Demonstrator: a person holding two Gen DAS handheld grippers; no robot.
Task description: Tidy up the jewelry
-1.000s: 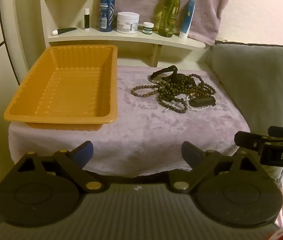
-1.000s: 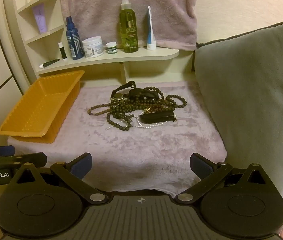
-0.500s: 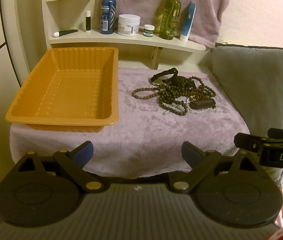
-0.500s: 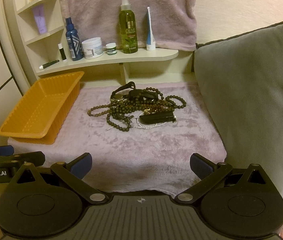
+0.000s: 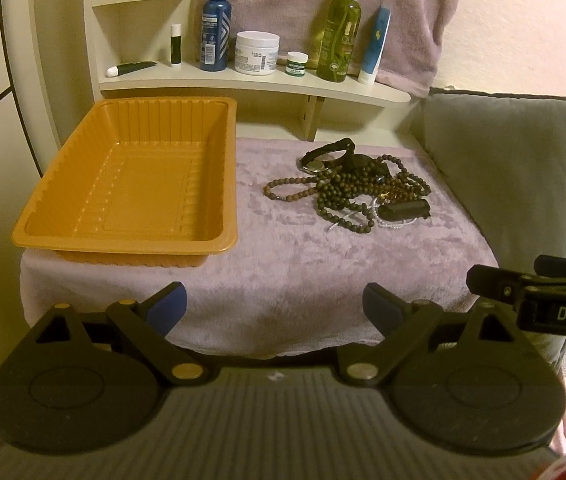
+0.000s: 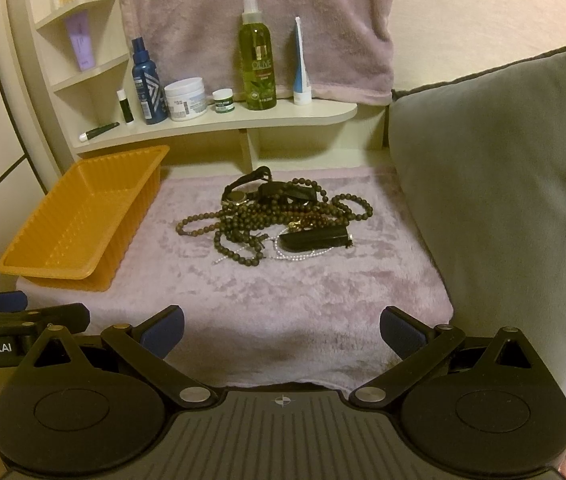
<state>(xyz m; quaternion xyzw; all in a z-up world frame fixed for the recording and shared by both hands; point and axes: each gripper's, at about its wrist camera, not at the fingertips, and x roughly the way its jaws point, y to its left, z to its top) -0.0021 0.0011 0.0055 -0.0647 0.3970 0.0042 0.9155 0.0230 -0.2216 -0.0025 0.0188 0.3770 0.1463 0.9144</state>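
Observation:
A tangled heap of jewelry (image 5: 347, 190) (image 6: 279, 214) lies on a mauve plush cloth (image 5: 303, 252) (image 6: 283, 280): brown bead strings, a black-strapped watch (image 6: 239, 194), a thin pearl strand and a black oblong piece (image 6: 315, 238). An empty orange tray (image 5: 131, 184) (image 6: 79, 216) sits to its left. My left gripper (image 5: 275, 310) is open at the cloth's near edge, in front of the tray's right corner. My right gripper (image 6: 281, 330) is open too, back at the near edge and facing the heap. Neither holds anything.
A cream shelf (image 5: 251, 84) (image 6: 211, 120) behind the cloth carries bottles, jars and tubes under a hanging towel (image 6: 251, 20). A grey cushion (image 6: 503, 184) (image 5: 523, 168) walls the right side. The other gripper shows at each view's edge.
Both grippers have drawn back slightly and tilted up, so the shelf and tray sit a little lower in view. Nothing on the cloth has moved.

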